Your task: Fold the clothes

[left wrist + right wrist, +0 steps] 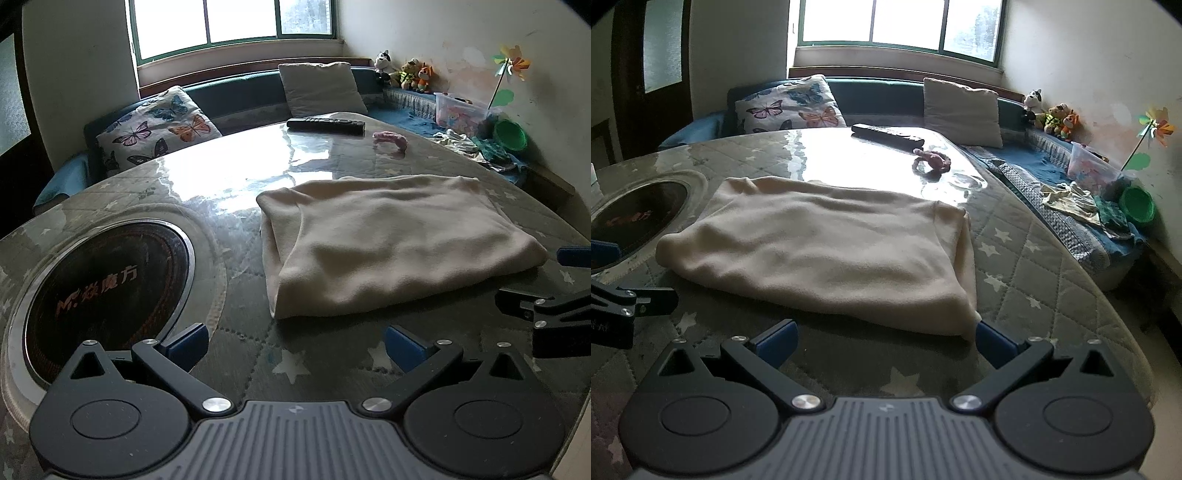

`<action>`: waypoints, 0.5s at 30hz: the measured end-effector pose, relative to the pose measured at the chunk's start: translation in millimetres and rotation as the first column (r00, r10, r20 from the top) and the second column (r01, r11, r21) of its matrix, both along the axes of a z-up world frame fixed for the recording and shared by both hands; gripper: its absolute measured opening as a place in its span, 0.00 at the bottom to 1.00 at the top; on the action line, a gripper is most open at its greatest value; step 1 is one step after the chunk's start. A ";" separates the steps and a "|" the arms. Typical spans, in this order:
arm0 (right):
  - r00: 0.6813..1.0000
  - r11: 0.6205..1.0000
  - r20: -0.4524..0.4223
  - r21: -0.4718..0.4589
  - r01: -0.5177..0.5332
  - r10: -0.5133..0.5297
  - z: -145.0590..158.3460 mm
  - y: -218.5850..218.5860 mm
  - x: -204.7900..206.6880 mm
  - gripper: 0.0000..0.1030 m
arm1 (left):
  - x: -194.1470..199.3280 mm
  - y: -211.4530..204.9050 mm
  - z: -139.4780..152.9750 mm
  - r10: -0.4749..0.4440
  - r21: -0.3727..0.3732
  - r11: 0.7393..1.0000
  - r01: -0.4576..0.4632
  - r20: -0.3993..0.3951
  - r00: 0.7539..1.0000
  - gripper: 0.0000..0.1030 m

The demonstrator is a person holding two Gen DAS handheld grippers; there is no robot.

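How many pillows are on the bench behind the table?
2. The butterfly pillow leans at the bench's left end; the plain pillow leans further right, under the window. Others may be hidden behind the table.

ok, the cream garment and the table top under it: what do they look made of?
Cream garment: looks like soft fleece or brushed knit, matte and fuzzy, with rounded thick folds. Table top: seemingly a quilted star-print cloth under clear glossy glass or plastic sheet; it mirrors the window sharply. Which of the two is unclear.
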State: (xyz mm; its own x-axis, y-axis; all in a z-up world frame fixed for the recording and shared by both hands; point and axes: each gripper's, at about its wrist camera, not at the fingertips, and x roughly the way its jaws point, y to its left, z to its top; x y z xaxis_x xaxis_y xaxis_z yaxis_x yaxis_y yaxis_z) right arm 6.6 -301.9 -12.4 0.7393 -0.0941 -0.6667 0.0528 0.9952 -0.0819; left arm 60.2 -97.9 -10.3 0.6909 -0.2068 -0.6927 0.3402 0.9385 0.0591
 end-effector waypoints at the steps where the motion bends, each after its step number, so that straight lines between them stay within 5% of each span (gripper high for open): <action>1: 1.000 1.000 0.001 -0.001 0.000 0.000 0.2 0.7 -0.8 1.00 | -1.3 -0.1 0.5 0.000 -0.001 1.000 0.000 0.001 1.000 1.00; 15: 1.000 1.000 0.023 0.000 0.003 -0.003 6.7 8.1 -16.2 1.00 | -18.5 1.5 5.9 -0.004 -0.009 1.000 0.005 0.024 1.000 1.00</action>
